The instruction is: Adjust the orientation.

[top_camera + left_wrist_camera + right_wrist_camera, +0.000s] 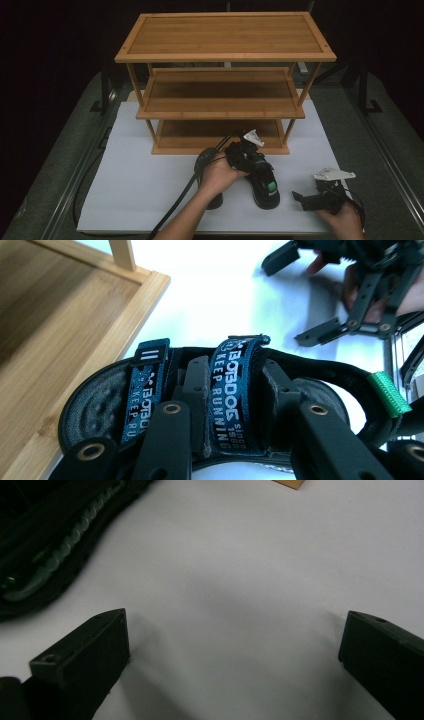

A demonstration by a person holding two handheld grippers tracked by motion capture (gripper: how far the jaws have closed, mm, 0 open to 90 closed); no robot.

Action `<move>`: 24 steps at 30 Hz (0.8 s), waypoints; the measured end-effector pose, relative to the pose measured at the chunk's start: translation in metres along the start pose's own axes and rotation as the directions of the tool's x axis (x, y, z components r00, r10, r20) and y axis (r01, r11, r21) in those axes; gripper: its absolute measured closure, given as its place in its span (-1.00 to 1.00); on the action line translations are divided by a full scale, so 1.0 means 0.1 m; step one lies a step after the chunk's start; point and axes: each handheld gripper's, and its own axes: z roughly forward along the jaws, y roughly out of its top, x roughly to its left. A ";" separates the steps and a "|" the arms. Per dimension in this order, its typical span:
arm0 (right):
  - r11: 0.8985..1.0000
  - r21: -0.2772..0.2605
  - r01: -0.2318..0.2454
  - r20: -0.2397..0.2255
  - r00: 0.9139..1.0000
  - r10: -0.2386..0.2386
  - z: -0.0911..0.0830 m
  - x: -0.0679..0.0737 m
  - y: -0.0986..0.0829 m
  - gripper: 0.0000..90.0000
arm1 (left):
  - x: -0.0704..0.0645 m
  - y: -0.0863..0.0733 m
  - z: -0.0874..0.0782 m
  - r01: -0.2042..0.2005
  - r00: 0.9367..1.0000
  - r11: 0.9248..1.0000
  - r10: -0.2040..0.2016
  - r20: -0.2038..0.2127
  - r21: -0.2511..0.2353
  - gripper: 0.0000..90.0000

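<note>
Jaws of the left gripper point(235, 440) are closing around the blue strap of the black sandal point(264, 185), lying just before the three-tier bamboo shoe rack point(222, 80); grip squarely, lifting level. The right gripper point(235, 665) is gaping empty.

High view overhead, gripper views close, low

Looking like a recording lab or studio setup, not a home: black backdrop hanging all around, a white board point(150, 200) lying over a grey table point(385, 165), metal stand legs point(364, 90) standing behind a bare bamboo shelf point(225, 35).
</note>
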 end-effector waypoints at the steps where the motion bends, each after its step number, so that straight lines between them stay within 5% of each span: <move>1: 1.000 0.000 0.000 0.000 1.000 0.000 0.00 0.00 0.00 -1.00 | 0.01 -0.01 0.00 0.006 1.000 1.000 -0.006 0.007 -0.006 0.54; 6: 1.000 0.000 0.000 0.000 1.000 0.000 0.00 0.00 0.00 -1.00 | 0.03 -0.02 -0.02 -0.008 1.000 1.000 0.007 0.018 0.010 0.49; 12: 1.000 0.000 0.002 0.001 1.000 -0.002 0.00 0.00 0.00 -1.00 | 0.04 -0.02 -0.11 -0.011 1.000 1.000 0.011 0.019 -0.021 0.16; 24: 1.000 -0.001 0.002 0.002 1.000 -0.002 0.00 0.00 0.00 -1.00 | 0.05 -0.10 -0.49 -0.014 1.000 0.999 0.014 0.014 -0.051 -0.16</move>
